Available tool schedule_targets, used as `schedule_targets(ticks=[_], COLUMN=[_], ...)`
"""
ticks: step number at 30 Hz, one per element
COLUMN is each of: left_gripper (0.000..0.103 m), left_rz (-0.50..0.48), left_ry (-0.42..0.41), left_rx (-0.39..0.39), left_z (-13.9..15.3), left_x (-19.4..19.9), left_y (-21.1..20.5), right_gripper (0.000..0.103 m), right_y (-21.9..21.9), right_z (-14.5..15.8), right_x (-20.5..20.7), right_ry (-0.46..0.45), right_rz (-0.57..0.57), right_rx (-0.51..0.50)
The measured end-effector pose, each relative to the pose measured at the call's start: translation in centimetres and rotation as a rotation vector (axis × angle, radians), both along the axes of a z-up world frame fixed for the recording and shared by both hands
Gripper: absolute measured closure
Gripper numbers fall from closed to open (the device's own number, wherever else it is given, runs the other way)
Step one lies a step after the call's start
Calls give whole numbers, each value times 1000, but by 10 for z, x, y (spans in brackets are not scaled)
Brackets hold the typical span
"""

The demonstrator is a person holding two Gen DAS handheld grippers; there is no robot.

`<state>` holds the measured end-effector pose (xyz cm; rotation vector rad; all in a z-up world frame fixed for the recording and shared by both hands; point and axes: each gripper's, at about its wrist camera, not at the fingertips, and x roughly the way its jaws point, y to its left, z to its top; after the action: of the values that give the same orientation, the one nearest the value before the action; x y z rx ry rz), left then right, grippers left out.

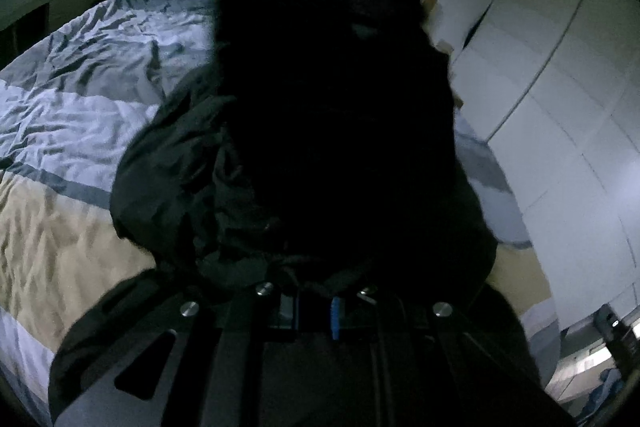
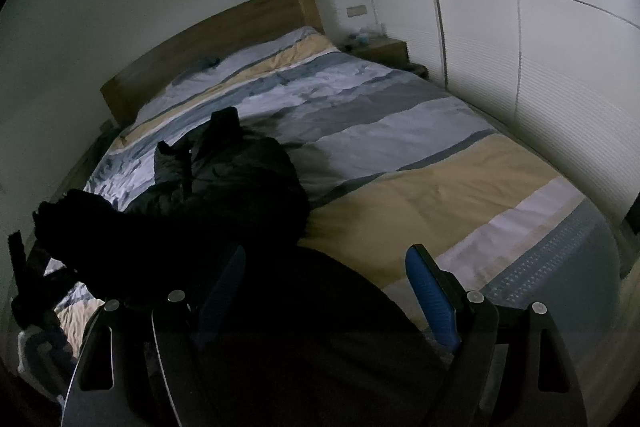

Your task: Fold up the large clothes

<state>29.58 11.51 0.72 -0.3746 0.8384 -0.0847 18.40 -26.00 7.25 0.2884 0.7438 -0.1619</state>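
Two views are given. Through the left wrist camera, a black jacket is seen bunched over the bed, pinched by the left gripper, likely for lifting. Through the right wrist camera, the right gripper is held with jaws spread above the jacket's near edge.

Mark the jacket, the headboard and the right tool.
jacket (image 2: 240, 179): right wrist view, quilted body lying on the bed
headboard (image 2: 208, 39): right wrist view, wooden front panel
right tool (image 2: 326, 287): right wrist view, midway between blue fingertips
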Motion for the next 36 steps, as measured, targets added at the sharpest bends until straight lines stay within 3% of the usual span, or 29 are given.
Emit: schedule_targets(ticks=[8,14,19,25,26,29,36], left_gripper=[92,92,92,90,85,58,56], left_rz=[-38,-102,-132,-93,-88,-65,-52], left_ry=[73,59,12,-90,-103,-152,-224], left_rx=[17,4,19,82,91,134,200], left_z=[-32,-18,20,97,109,151,233], left_x=[1,-15,-34,-52,-56,-64,-82], left_y=[-14,-26,-30,-6,-4,7,26], right_gripper=[21,21,20,19,19,19,18], right_y=[-14,-14,-7,13,18,36,82], right_z=[0,9,20,45,50,66,110], right_x=[-10,-20,-28,-34,-35,-36,-29], right_ry=[6,-7,-21,-57,-63,-87,-147], right_rz=[-23,-19,-1,60,71,117,237], right_rx=[12,10,8,-20,-26,-50,-94])
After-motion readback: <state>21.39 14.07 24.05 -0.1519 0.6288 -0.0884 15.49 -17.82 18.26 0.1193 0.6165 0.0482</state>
